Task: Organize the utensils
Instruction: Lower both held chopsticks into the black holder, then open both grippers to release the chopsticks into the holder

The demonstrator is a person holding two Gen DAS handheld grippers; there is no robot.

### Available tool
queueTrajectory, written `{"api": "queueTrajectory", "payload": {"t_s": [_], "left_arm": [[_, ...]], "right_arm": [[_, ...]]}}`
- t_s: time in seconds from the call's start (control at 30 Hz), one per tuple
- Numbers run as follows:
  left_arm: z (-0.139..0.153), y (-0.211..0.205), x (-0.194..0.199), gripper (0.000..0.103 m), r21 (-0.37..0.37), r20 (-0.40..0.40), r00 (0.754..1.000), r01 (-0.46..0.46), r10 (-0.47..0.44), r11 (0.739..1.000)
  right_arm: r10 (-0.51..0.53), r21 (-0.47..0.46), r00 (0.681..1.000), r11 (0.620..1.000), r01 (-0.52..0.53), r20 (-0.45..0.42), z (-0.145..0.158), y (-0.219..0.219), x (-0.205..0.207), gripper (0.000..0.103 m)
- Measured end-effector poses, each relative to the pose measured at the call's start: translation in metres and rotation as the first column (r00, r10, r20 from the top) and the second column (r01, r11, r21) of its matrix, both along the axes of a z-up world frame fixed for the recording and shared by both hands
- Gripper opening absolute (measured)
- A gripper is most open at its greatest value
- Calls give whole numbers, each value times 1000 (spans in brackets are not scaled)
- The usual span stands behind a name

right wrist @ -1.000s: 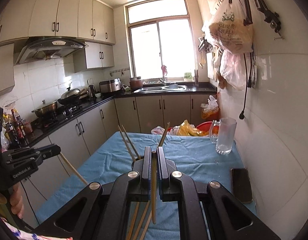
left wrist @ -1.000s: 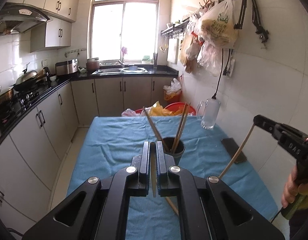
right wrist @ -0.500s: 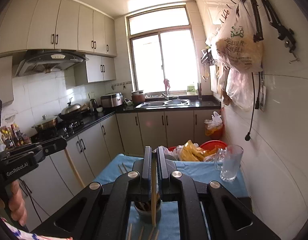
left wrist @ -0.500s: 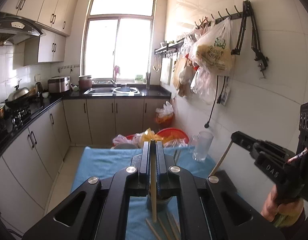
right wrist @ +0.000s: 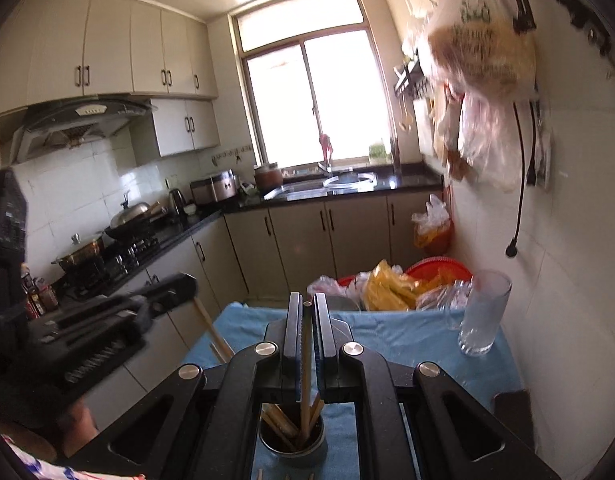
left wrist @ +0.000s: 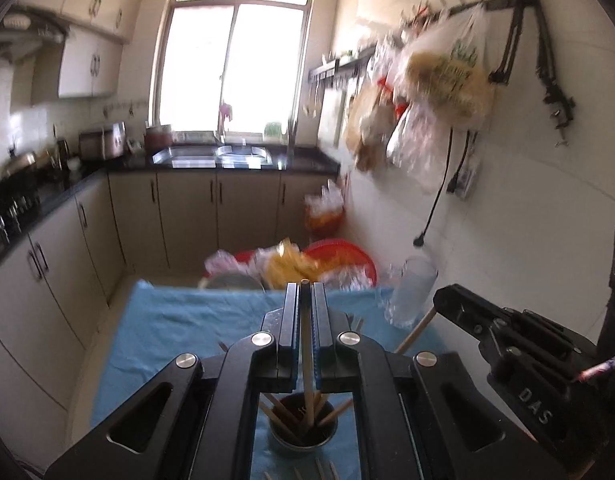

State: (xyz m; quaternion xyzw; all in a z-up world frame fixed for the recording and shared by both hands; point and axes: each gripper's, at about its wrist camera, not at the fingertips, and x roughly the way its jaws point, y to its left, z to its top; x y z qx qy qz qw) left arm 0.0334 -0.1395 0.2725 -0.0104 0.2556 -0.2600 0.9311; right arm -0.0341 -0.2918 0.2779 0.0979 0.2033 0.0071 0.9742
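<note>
A dark metal cup [left wrist: 303, 434] holding several wooden chopsticks stands on the blue tablecloth [left wrist: 175, 328]; it also shows in the right wrist view [right wrist: 291, 438]. My left gripper [left wrist: 305, 292] is shut on one chopstick [left wrist: 305, 360] whose lower end points down into the cup. My right gripper [right wrist: 306, 304] is shut on another chopstick [right wrist: 305, 364] that also reaches into the cup. Each gripper shows in the other's view, right [left wrist: 507, 336] and left [right wrist: 107, 320]. Loose chopsticks [left wrist: 323, 470] lie on the cloth near the cup.
A clear glass mug [right wrist: 481, 312] stands at the table's right by the tiled wall. A dark phone [right wrist: 511, 412] lies at the right edge. Plastic bags and a red basin [left wrist: 335, 258] sit beyond the table's far end. Kitchen counters run along the left.
Both grippers have risen and come over the cup, chopsticks still held. The chopstick tips now hang down into the cup.
</note>
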Motion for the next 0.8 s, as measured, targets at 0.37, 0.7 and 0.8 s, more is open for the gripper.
{"api": "queueTrajectory", "payload": {"t_s": [0.37, 0.7, 0.8], "left_arm": [[-39, 2, 18, 5, 16, -90, 996, -26, 27, 1000], [-21, 34, -10, 32, -38, -51, 998, -41, 39, 998], [-22, 46, -23, 34, -38, -40, 998, -46, 45, 998]], "right_arm": [[-7, 32, 995, 999, 10, -100, -43, -8, 37, 5], [-6, 116, 989, 993, 23, -149, -59, -21, 64, 16], [-30, 128, 989, 991, 48, -143, -61, -28, 57, 29]]}}
